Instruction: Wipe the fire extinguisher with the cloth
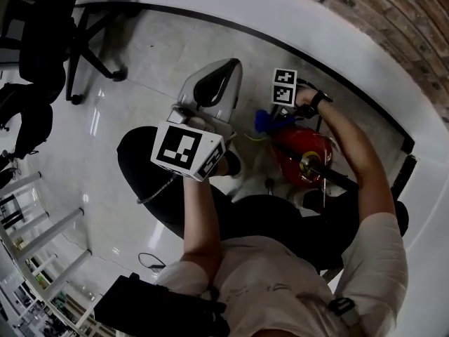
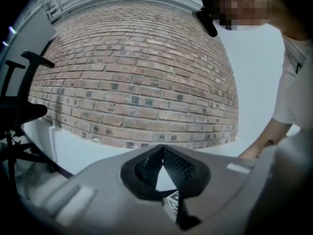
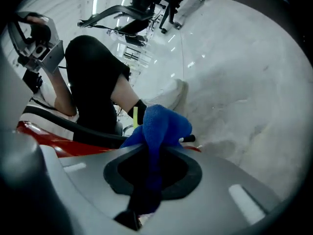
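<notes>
The red fire extinguisher (image 1: 303, 157) lies low by the white wall base, with its black hose (image 1: 335, 175) across it. My right gripper (image 1: 272, 116) is shut on a blue cloth (image 1: 264, 123), held at the extinguisher's left end. In the right gripper view the cloth (image 3: 164, 124) bunches up out of the jaws of that gripper (image 3: 154, 133), and the red body (image 3: 46, 140) shows to the left. My left gripper (image 1: 216, 83) hangs over the floor, left of the extinguisher. Its fingertips (image 2: 162, 148) meet on nothing and face the brick wall.
A black office chair (image 1: 50, 35) stands at the upper left on the glossy floor. The brick wall (image 1: 393, 12) curves round the right side above a white base. A black bag (image 1: 161, 307) sits by the person's body, and a thin cable (image 1: 150, 262) lies on the floor.
</notes>
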A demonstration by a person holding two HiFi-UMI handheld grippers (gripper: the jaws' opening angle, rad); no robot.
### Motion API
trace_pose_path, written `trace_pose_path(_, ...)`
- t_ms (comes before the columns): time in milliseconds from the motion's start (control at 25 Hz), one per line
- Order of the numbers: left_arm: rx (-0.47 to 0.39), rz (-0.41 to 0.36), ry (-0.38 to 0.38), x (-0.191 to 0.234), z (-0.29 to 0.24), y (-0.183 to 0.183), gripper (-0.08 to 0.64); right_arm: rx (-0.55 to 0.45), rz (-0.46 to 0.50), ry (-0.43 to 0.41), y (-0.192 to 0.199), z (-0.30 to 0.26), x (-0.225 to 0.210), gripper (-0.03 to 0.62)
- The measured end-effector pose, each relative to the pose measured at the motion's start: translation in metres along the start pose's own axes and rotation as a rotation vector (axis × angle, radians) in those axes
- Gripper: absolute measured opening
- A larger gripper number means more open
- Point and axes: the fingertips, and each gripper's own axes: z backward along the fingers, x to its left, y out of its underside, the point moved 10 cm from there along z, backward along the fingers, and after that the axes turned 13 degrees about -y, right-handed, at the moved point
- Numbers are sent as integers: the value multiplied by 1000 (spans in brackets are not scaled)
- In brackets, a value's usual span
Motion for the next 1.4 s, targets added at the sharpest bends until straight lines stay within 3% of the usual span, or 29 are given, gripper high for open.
trace_pose_path(120, 52, -1, -25, 1, -3, 15, -2, -21, 1, 53, 11, -8, -39, 61)
trace_pose_path(320, 85, -16, -9, 1, -1, 36, -2, -139, -143, 294, 32, -28, -106, 61)
trace_pose_path(440, 57, -27, -7, -1, 3, 37, -2, -211, -201, 355, 45, -25, -108, 61)
trace_pose_path(560, 19, -15, -11, 2, 11, 24, -2, -327, -176, 425, 54, 1, -84, 61)
trace_pose_path(760, -66, -7, 68, -8, 28, -5, -2, -823, -45, 485, 86, 92, 40, 61)
trace_pose_path(920, -131, -27, 136, -34, 52, -30, -2, -1096, 112, 661, 114, 153, 162, 61)
trace_pose_path(1160, -214, -45, 186, -71, 94, -59, -2, -1220, 303, 1020, 144, 159, 328, 61)
trace_pose_path(1400, -252, -36, 207, -113, 140, -60, -2, -1381, 462, 1204, 157, 89, 436, 61)
